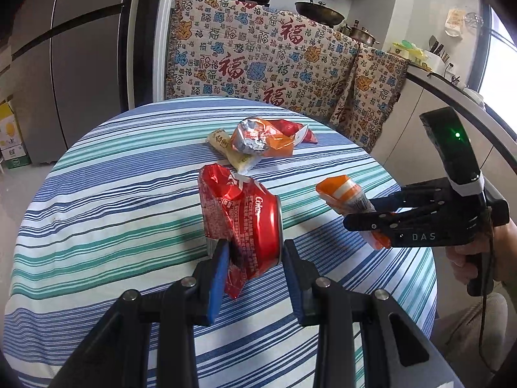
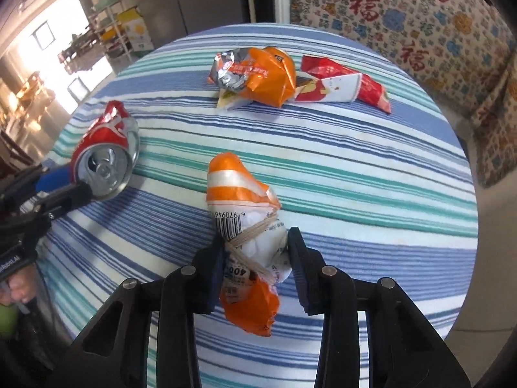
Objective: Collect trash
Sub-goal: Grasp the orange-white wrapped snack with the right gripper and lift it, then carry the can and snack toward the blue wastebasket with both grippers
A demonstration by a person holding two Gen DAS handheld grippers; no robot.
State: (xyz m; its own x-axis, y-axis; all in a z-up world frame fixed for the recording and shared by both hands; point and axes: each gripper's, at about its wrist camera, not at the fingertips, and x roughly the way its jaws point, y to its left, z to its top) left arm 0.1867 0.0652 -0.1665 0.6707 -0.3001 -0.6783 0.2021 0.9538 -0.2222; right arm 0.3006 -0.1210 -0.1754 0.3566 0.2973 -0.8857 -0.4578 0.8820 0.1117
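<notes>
Two claws: left gripper (image 1: 252, 252) was clamped on the crushed cola can (image 1: 245, 223), right gripper (image 2: 255, 249) pinched the orange-and-white wrapper (image 2: 248, 223).
Place: both hung over the striped table (image 1: 106, 174), nearer than the leftover wrapper pile (image 2: 258, 77).
Tip: I'd keep both squeezes firm, no tilting.
Axes: the can's crumpled end and the wrapper's orange tip pointed toward that pile.

- The tabletop (image 2: 371, 168) lies bare between the two tongs and along its near and left stretches.
- A heap of wrappers (image 2: 258, 77) blocks the far middle; a red packet (image 2: 349, 87) lies touching it on the right.
- The left tongs (image 1: 255, 249) with the can (image 1: 248, 223) and the right tongs (image 2: 255, 249) with the bundle (image 2: 245, 213) stand near each other.
- A draped counter (image 1: 258, 61) walls the far side.
</notes>
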